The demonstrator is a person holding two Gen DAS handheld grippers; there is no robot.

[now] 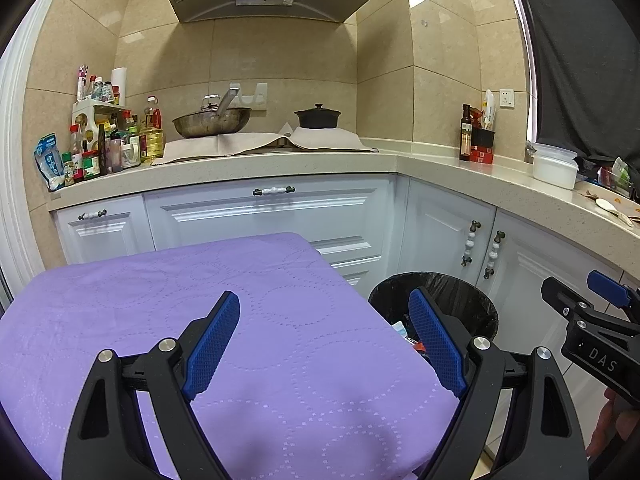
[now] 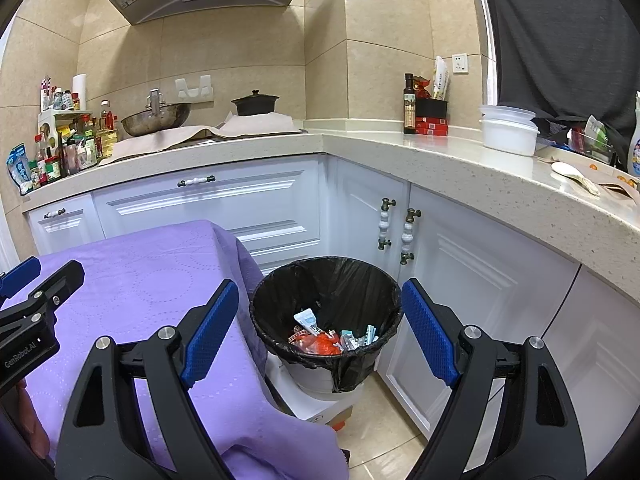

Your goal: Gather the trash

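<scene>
A round bin with a black liner [image 2: 326, 312] stands on the floor beside the purple-covered table [image 2: 132, 288]. Several wrappers, red, white and blue [image 2: 328, 334], lie in its bottom. My right gripper [image 2: 320, 332] is open and empty, its jaws spread on either side of the bin from above. My left gripper [image 1: 324, 340] is open and empty over the purple tablecloth [image 1: 200, 280], with the bin [image 1: 460, 292] just behind its right finger. The right gripper also shows at the right edge of the left wrist view [image 1: 592, 320]. The left gripper shows at the left edge of the right wrist view [image 2: 28, 300].
White cabinets [image 2: 460, 264] wrap around the corner behind the bin. The beige counter [image 2: 400, 152] holds a wok [image 2: 156, 118], a black pot [image 2: 256, 104], several bottles [image 2: 68, 148], a dark oil bottle [image 2: 409, 104] and white tubs [image 2: 508, 130]. The bin stands on a box [image 2: 324, 408].
</scene>
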